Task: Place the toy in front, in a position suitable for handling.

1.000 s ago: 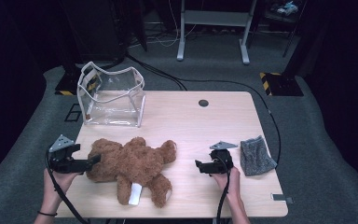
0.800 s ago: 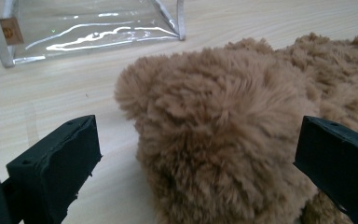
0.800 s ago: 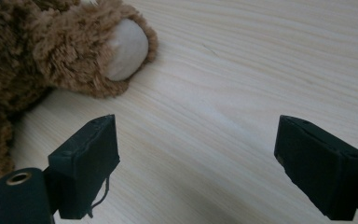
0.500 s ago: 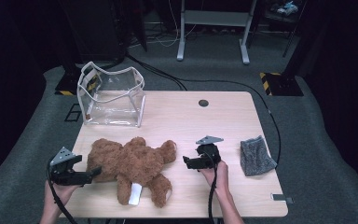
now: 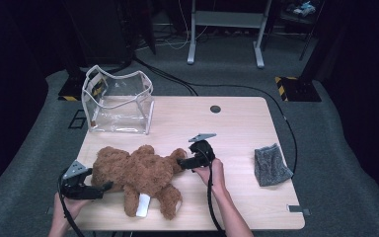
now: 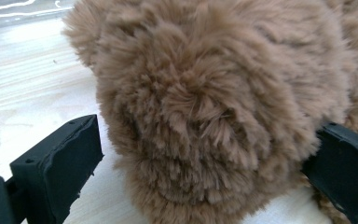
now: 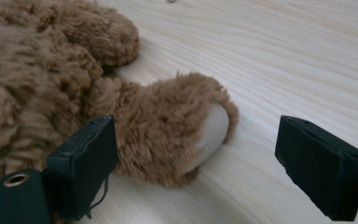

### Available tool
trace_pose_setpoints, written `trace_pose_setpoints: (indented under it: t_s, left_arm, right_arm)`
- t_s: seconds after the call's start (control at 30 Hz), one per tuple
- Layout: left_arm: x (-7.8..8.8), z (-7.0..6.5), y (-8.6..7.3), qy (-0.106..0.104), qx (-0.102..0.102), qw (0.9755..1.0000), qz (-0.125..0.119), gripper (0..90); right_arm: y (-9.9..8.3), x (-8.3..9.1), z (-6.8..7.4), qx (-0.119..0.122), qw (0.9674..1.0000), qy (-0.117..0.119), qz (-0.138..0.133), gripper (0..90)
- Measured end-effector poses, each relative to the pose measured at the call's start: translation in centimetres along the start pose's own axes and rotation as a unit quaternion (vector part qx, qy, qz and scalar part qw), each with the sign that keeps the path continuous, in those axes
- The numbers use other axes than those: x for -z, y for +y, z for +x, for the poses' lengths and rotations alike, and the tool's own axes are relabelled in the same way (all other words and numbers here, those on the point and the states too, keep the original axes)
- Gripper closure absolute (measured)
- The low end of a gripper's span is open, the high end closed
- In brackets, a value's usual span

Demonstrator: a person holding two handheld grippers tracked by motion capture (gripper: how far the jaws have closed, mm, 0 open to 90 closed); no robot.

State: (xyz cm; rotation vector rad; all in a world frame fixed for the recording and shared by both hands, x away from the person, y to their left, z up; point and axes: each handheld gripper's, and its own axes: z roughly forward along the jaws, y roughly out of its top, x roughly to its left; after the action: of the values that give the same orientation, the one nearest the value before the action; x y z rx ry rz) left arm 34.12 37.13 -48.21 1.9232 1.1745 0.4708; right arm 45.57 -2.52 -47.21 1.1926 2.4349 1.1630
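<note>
A brown teddy bear [image 5: 138, 173] lies on the wooden table [image 5: 237, 133], left of the middle. My left gripper [image 5: 98, 187] is at the bear's left end. In the left gripper view its jaws stand wide on either side of a furry round part of the bear [image 6: 214, 93], so the left gripper [image 6: 209, 135] is open around it. My right gripper [image 5: 181, 162] is at the bear's right end. In the right gripper view the bear's paw [image 7: 186, 135], with its pale pad, lies between the open jaws of the right gripper [image 7: 196, 135]. The left jaw brushes the fur; the right jaw stands apart.
A clear plastic bag [image 5: 118, 106] stands open at the table's back left. A grey cloth [image 5: 270, 165] lies near the right edge. A round cable hole [image 5: 215, 108] sits at the back middle. A white tag [image 5: 142, 205] hangs from the bear near the front edge.
My right gripper has moved left from beside the grey cloth to the bear's paw. My left gripper has sunk a little toward the front edge, staying at the bear's left end.
</note>
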Motion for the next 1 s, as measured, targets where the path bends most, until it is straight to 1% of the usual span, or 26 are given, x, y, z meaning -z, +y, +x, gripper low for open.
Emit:
trace_pose_setpoints:
  t_s: [0.03,0.1,0.17,0.2,0.23,0.27,0.3,0.33,0.4,0.43,0.47,0.53,0.6,0.63,0.8,0.83,0.87,0.9,0.93,0.97,1.0]
  left_arm:
    - [0.0,0.1,0.0,-0.002,-0.003,1.0,0.007,1.2]
    - [-0.4,0.0,-0.2,-0.002,-0.002,1.0,0.001,1.3]
    - [-0.6,-0.1,-0.4,-0.005,0.0,1.0,0.002,1.8]
    - [-0.6,-0.1,-0.5,-0.008,-0.003,0.9999,0.007,1.9]
    - [-0.8,-0.1,-0.6,-0.009,-0.001,0.9999,0.006,2.0]
    - [-1.0,-0.2,-0.6,-0.012,-0.002,0.9999,0.01,2.0]
    - [-1.2,-0.3,-0.8,-0.011,-0.001,0.9999,0.008,2.0]
    - [-1.2,-0.3,-0.8,-0.013,-0.002,0.9998,0.011,2.3]
    - [-1.5,-0.4,-0.9,-0.013,-0.008,0.9998,0.012,3.3]
    - [-1.6,-0.4,-1.0,-0.012,-0.006,0.9999,0.008,3.9]
    - [-1.6,-0.4,-1.0,-0.013,-0.007,0.9999,0.008,5.3]
    - [-1.6,-0.4,-1.0,-0.012,-0.008,0.9999,0.004,7.6]
    - [-1.6,-0.4,-1.2,-0.014,-0.001,0.9999,-0.003,9.7]
    - [-1.6,-0.4,-1.2,-0.015,0.0,0.9999,-0.007,11.2]
    - [-1.6,-0.5,-1.4,-0.01,0.003,0.9998,-0.014,17.1]
    - [-1.5,-0.5,-1.4,-0.012,0.0,0.9998,-0.017,19.4]
    - [-1.5,-0.5,-1.4,-0.009,-0.001,0.9997,-0.022,21.4]
    - [-1.5,-0.5,-1.4,-0.01,0.0,0.9997,-0.02,23.7]
    - [-1.5,-0.5,-1.5,-0.01,0.0,0.9997,-0.023,25.6]
    - [-1.5,-0.6,-1.5,-0.009,0.0,0.9996,-0.025,27.7]
    - [-1.5,-0.6,-1.5,-0.008,0.0,0.9996,-0.025,30.0]
  right_arm:
    - [0.2,-0.2,0.0,-0.002,1.0,0.002,0.001,11.1]
    - [0.6,-0.6,0.0,-0.003,1.0,0.008,0.005,10.4]
    - [0.9,-1.3,0.0,-0.001,0.9998,0.014,0.016,9.1]
    - [1.0,-1.7,0.0,0.002,0.9996,0.015,0.023,8.6]
    - [1.0,-2.1,0.1,-0.004,0.9993,0.018,0.033,7.7]
    - [1.0,-2.4,0.1,-0.003,0.9992,0.022,0.034,7.4]
    - [1.0,-2.7,0.1,-0.002,0.999,0.022,0.039,7.4]
    - [0.9,-3.1,0.2,-0.005,0.9986,0.024,0.046,7.4]
    - [0.8,-3.6,0.2,-0.006,0.9984,0.027,0.048,9.1]
    - [0.7,-3.7,0.3,-0.012,0.9982,0.03,0.05,11.2]
    - [0.6,-3.8,0.3,-0.011,0.9983,0.029,0.048,14.5]
    - [0.4,-4.0,0.3,-0.011,0.9984,0.032,0.046,17.6]
    - [0.3,-4.0,0.4,-0.01,0.9986,0.03,0.043,21.6]
    - [0.2,-4.1,0.4,-0.008,0.9988,0.024,0.041,23.5]
    - [-0.1,-4.1,0.9,0.008,0.9992,0.016,0.035,36.4]
    - [-0.2,-4.1,1.1,0.007,0.9992,0.014,0.038,38.9]
    - [-0.2,-4.2,1.1,0.018,0.9991,0.012,0.035,41.8]
    - [-0.2,-4.2,1.2,0.024,0.9991,0.009,0.035,44.1]
    - [-0.3,-4.2,1.3,0.026,0.999,0.008,0.035,46.5]
    - [-0.3,-4.2,1.3,0.033,0.9989,0.008,0.033,49.0]
    - [-0.4,-4.2,1.4,0.032,0.9989,0.009,0.034,51.4]
